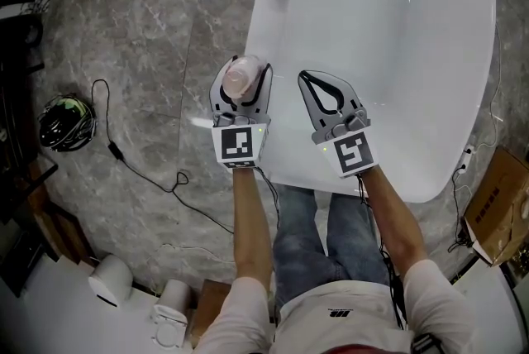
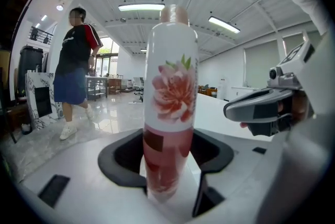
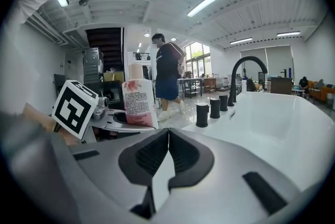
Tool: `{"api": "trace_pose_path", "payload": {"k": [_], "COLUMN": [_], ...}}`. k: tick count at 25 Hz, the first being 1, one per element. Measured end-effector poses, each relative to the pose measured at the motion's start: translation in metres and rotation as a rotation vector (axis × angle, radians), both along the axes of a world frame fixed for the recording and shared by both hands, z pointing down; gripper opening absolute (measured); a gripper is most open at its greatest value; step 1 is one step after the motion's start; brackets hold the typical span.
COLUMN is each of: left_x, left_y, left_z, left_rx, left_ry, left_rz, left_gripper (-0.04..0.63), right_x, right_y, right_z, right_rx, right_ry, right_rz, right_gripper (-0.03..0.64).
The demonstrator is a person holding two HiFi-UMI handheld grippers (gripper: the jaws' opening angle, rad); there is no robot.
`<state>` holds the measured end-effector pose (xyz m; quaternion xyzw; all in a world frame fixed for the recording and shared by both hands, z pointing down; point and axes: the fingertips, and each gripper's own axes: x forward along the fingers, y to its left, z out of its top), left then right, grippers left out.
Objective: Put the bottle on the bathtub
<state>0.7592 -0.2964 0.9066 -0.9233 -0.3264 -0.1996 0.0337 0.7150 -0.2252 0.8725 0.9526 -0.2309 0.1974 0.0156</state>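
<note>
Left claw [image 1: 245, 69]: your jaws stand wide around the bottle [image 2: 170, 113]. A sliver of white shows between the bottle and the pad on the right side of the left gripper view. The bottle is upright, pink flower label facing you, its base on the near rim of the bathtub [image 1: 285, 141]. Right claw [image 1: 307, 79]: jaws pressed together with nothing between them, held just beside the left claw, over the same rim.

floor: helmet [image 1: 68, 122] | cable [image 1: 114, 150] beside it | cardboard box [image 1: 494, 208] right | person [image 2: 76, 68] beyond
</note>
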Motion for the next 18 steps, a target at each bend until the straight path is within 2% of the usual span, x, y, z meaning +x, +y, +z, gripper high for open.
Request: {"api": "trace_pose_path", "payload": {"k": [8, 12, 18], "left_x": [-0.01, -0.021, -0.038], "left_y": [-0.002, -0.01, -0.022], "left_z": [0.004, -0.004, -0.043], "left_rx": [0.024, 0.03, 0.017], "left_ry": [-0.021, -0.03, -0.024], "left_rz": [-0.007, -0.019, -0.058], "left_gripper": [0.316, 0.319, 0.319], "right_x": [-0.008, -0.016, -0.028], "right_y": [0.003, 0.003, 0.006], "right_z": [-0.005, -0.015, -0.048], "right_rx": [-0.006, -0.003, -0.002], "right_ry": [-0.001, 0.001, 0.017], "right_rz": [0.011, 0.02, 0.008], "right_gripper": [-0.006, -0.006, -0.006]}}
